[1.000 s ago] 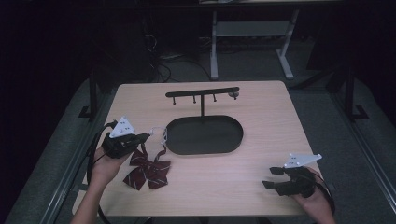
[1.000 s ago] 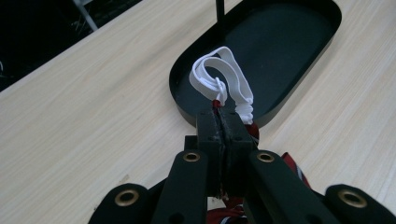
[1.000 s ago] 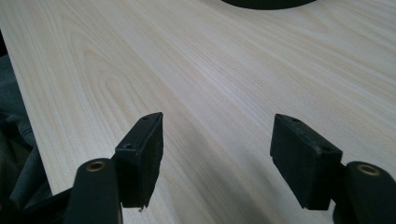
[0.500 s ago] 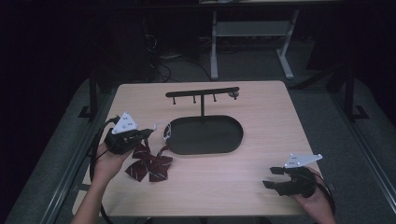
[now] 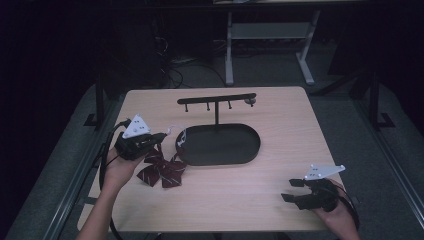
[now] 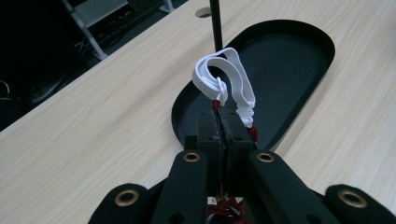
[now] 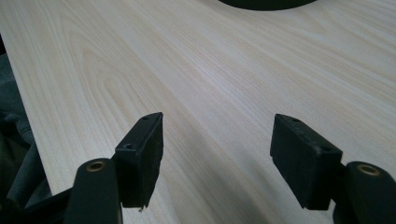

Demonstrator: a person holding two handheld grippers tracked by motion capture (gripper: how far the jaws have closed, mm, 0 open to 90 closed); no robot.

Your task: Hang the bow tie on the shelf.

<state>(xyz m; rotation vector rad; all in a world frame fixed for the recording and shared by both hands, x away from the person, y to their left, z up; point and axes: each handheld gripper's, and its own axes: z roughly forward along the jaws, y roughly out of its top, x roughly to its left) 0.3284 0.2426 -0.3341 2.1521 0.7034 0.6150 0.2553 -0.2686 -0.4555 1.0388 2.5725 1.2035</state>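
Pale wooden table (image 5: 235, 190), black oval tray (image 5: 225, 147), dark room

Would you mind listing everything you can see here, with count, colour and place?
Bow tie: one, dark red plaid, table's left part, beside the tray.
Elastic strap: one, white, looped above the left jaws.
Tray: one, black oval, table centre.
Hook stand: one, black, rising from the tray's far end.
Table: one, light wood.
Left gripper: black, shut on the strap's end.
Right gripper: black, open, near right corner.
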